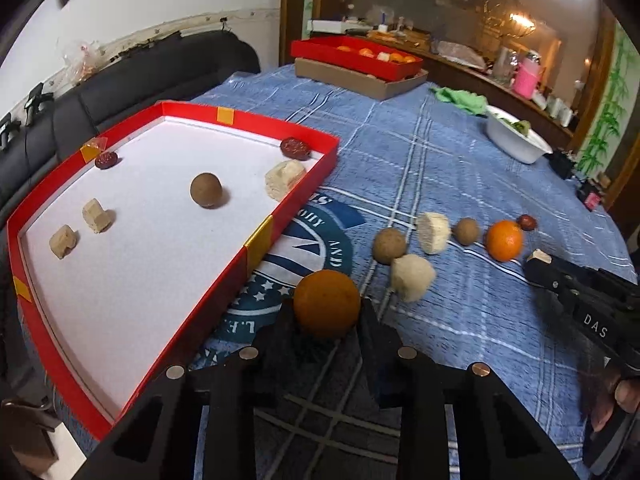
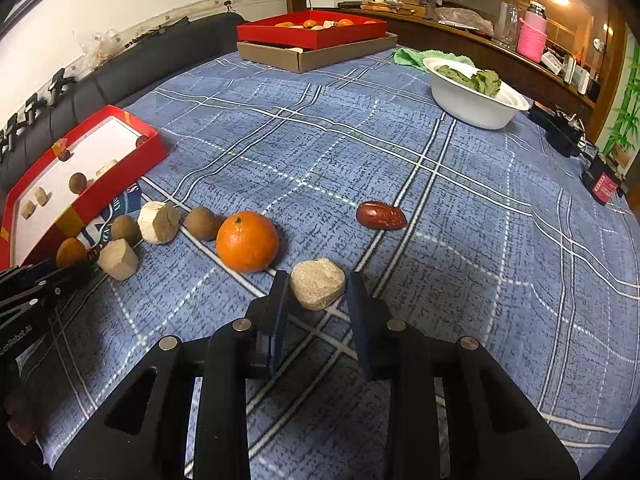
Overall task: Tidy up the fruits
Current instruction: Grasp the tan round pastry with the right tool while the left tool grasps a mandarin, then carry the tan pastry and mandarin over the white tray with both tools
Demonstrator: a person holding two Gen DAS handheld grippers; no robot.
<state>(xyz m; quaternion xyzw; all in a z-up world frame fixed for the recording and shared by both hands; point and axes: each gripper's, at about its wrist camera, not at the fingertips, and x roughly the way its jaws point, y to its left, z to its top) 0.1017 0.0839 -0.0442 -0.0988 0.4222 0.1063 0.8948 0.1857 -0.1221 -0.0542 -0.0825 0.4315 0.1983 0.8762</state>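
Note:
My left gripper (image 1: 326,309) is shut on a dull orange fruit (image 1: 326,304) resting on the blue checked cloth beside the red tray (image 1: 292,132). On the tray's white floor lie a brown round fruit (image 1: 205,190), several beige chunks and two red dates. My right gripper (image 2: 318,282) is shut on a beige chunk (image 2: 318,283) lying on the cloth. Between the grippers lie a bright orange (image 2: 247,241), two brown balls and two beige chunks. A red date (image 2: 381,215) lies beyond the right gripper.
At the far end, another red tray (image 2: 312,32) with oranges sits on a cardboard box. A white bowl (image 2: 476,96) of greens and a green cloth (image 2: 412,58) are at the back right. Black devices (image 2: 560,128) line the right edge; a dark sofa (image 1: 140,76) runs behind.

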